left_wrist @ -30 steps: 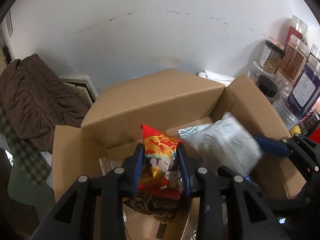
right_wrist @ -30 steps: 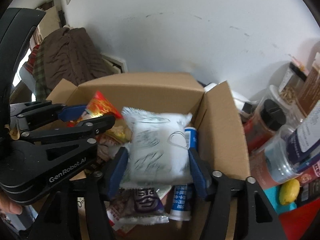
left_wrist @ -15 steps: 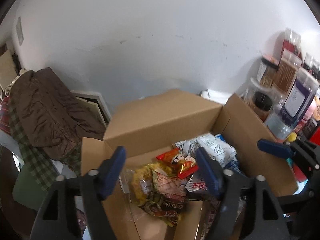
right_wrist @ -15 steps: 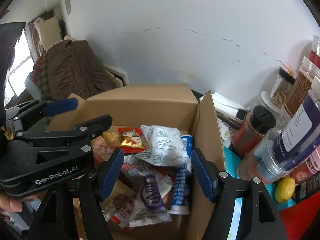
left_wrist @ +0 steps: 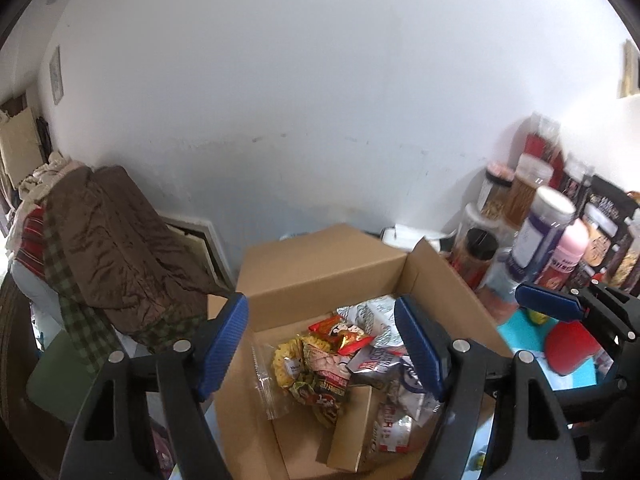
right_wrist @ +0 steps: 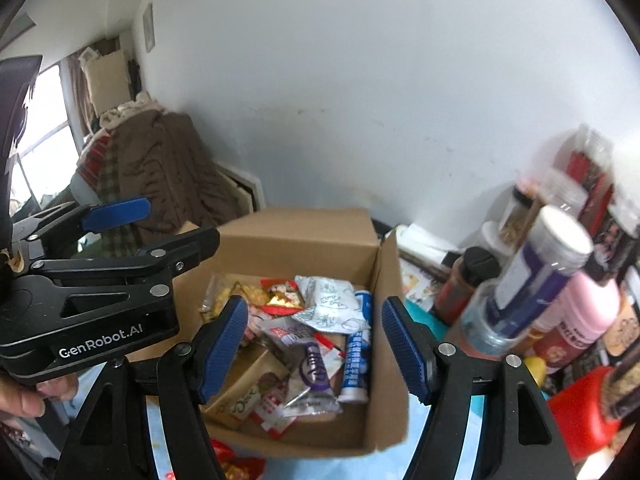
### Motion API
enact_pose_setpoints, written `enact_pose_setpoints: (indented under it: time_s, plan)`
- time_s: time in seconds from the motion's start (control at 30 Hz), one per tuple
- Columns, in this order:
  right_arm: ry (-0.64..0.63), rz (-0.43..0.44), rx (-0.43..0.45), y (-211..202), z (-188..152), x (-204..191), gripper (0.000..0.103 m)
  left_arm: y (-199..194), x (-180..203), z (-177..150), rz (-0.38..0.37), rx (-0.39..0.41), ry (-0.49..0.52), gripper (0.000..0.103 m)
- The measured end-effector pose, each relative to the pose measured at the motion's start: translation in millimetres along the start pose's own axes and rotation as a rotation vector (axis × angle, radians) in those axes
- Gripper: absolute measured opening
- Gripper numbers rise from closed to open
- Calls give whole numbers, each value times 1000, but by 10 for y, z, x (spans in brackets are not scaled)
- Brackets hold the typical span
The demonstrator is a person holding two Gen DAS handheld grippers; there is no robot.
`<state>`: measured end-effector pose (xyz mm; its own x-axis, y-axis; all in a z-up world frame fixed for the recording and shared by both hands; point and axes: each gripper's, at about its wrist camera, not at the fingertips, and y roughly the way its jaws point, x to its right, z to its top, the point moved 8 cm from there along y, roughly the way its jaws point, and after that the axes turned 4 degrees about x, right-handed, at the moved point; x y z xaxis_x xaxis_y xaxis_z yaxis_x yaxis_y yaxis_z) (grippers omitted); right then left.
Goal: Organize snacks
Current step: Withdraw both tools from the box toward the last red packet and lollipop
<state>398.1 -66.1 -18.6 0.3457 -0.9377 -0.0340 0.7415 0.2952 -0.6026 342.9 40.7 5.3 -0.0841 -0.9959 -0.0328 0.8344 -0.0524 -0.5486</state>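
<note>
Hovering above the cardboard box [left_wrist: 320, 268], left gripper [left_wrist: 322, 344] and right gripper [right_wrist: 310, 346], both released and empty after letting go within the last second. Now lying among the other snacks in the box: red packet [left_wrist: 340, 334] and white pouch [right_wrist: 332, 306]. Two drop-offs judged complete; more snacks likely awaiting fetching.

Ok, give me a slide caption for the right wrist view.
Right gripper open above a cardboard box of mixed snack packets, left gripper alongside.
</note>
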Motion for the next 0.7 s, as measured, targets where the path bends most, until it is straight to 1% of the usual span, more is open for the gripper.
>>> enact_pose_setpoints:
  time_s: [0.13, 0.23, 0.27, 0.3, 0.37, 0.43, 0.5, 0.7]
  plan:
    - [-15, -8, 45, -329, 70, -53, 72, -329, 40, 61, -14, 40, -6, 75]
    - [-27, -11, 80, -582, 100, -98, 72, -577, 84, 87, -10, 68, -1, 75]
    - [-31, -12, 93, -667, 100, -116, 74, -657, 93, 94, -13, 80, -1, 75]
    - [-33, -11, 106, -751, 98, -136, 76, -724, 100, 98, -17, 88, -3, 76]
    - [-39, -11, 121, -879, 85, -168, 76, -865, 123, 100, -23, 101, -2, 83]
    - [-44, -19, 135, -1016, 54, -191, 76, -1002, 144, 84, -22, 121, 4, 84]
    - [-45, -25, 150, -1146, 9, -216, 76, -1160, 176, 54, -30, 140, 10, 89]
    - [-47, -28, 178, -1468, -152, -288, 76, -1486, 271, -63, -52, 175, 29, 90]
